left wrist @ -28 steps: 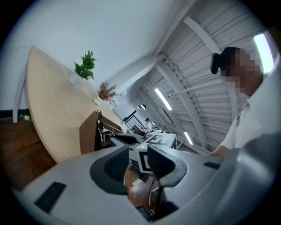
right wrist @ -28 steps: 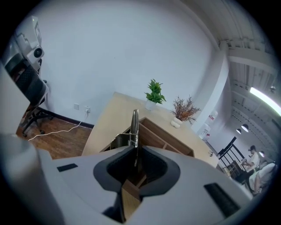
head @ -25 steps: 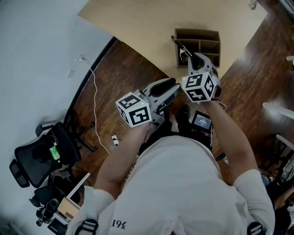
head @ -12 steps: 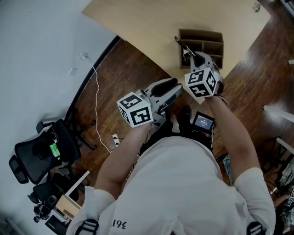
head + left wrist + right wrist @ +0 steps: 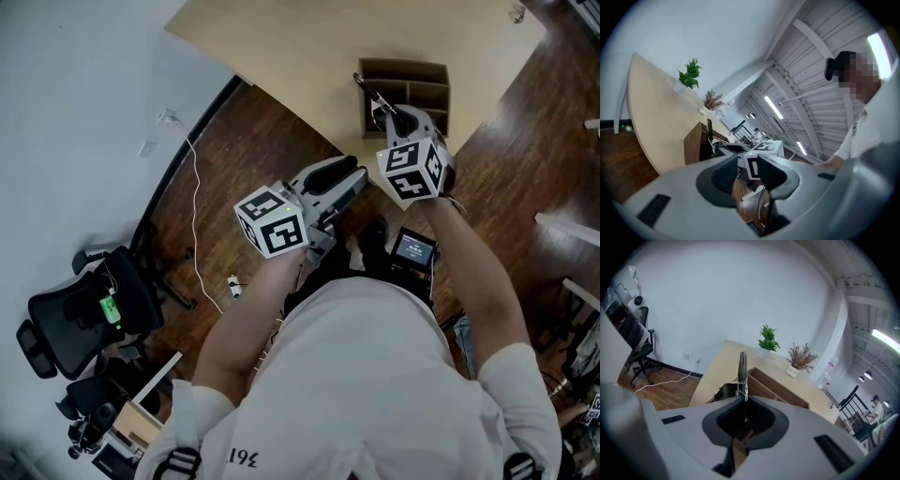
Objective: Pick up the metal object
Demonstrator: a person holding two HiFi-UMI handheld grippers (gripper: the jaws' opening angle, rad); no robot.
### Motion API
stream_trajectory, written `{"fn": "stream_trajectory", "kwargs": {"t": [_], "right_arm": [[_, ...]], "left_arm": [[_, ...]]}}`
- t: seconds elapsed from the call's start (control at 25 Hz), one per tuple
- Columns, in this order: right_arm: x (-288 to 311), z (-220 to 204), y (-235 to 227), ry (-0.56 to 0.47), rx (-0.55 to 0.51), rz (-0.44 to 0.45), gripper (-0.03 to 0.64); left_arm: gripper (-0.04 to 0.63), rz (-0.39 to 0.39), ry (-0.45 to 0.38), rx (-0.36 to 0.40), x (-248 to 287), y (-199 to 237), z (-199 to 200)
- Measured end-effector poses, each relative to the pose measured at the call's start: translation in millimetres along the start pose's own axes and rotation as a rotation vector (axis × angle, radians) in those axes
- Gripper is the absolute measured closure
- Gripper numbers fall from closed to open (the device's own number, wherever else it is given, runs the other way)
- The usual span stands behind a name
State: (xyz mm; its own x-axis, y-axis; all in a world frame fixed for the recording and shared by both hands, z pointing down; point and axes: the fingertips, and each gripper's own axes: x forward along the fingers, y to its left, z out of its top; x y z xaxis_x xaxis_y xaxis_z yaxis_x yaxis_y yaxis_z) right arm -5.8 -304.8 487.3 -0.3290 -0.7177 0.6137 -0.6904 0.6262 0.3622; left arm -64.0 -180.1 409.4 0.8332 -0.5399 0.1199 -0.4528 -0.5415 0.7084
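Observation:
My right gripper [image 5: 387, 112] is shut on the metal object [image 5: 368, 92], a slim shiny tool whose handle sticks out past the jaws over the wooden organizer box [image 5: 427, 94]. In the right gripper view the metal object [image 5: 742, 371] stands upright out of the right gripper [image 5: 744, 401], with a ribbed round metal part to its left. My left gripper [image 5: 354, 178] hangs over the wood floor, below and left of the right one. In its own view the left gripper [image 5: 747, 166] is open with nothing between its jaws.
The box stands near the front edge of a light wooden table [image 5: 300, 47]. Two potted plants [image 5: 767, 341] sit further along it. A black office chair [image 5: 84, 319] and a white cable [image 5: 195, 206] are on the floor to the left. A small screen [image 5: 412, 248] sits at the person's waist.
Both grippers have stayed almost where they were. The right one has kept the metal object between its jaws.

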Motion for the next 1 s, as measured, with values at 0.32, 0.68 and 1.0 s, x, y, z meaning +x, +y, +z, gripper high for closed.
{"fn": "stream_trajectory", "kwargs": {"t": [0.32, 0.68, 1.0], "right_arm": [[-13.4, 4.9, -2.9, -0.026, 0.040, 0.012, 0.611], [-30.3, 14.5, -9.5, -0.072, 0.066, 0.001, 0.612], [-51.6, 23.6, -15.5, -0.115, 0.070, -0.022, 0.612]], "left_arm": [[0.486, 0.000, -0.015, 0.008, -1.2, -4.1, 3.7], [0.486, 0.002, -0.027, 0.025, -2.5, -12.1, 4.0], [0.486, 0.014, -0.047, 0.026, -8.1, -19.0, 3.1]]}}
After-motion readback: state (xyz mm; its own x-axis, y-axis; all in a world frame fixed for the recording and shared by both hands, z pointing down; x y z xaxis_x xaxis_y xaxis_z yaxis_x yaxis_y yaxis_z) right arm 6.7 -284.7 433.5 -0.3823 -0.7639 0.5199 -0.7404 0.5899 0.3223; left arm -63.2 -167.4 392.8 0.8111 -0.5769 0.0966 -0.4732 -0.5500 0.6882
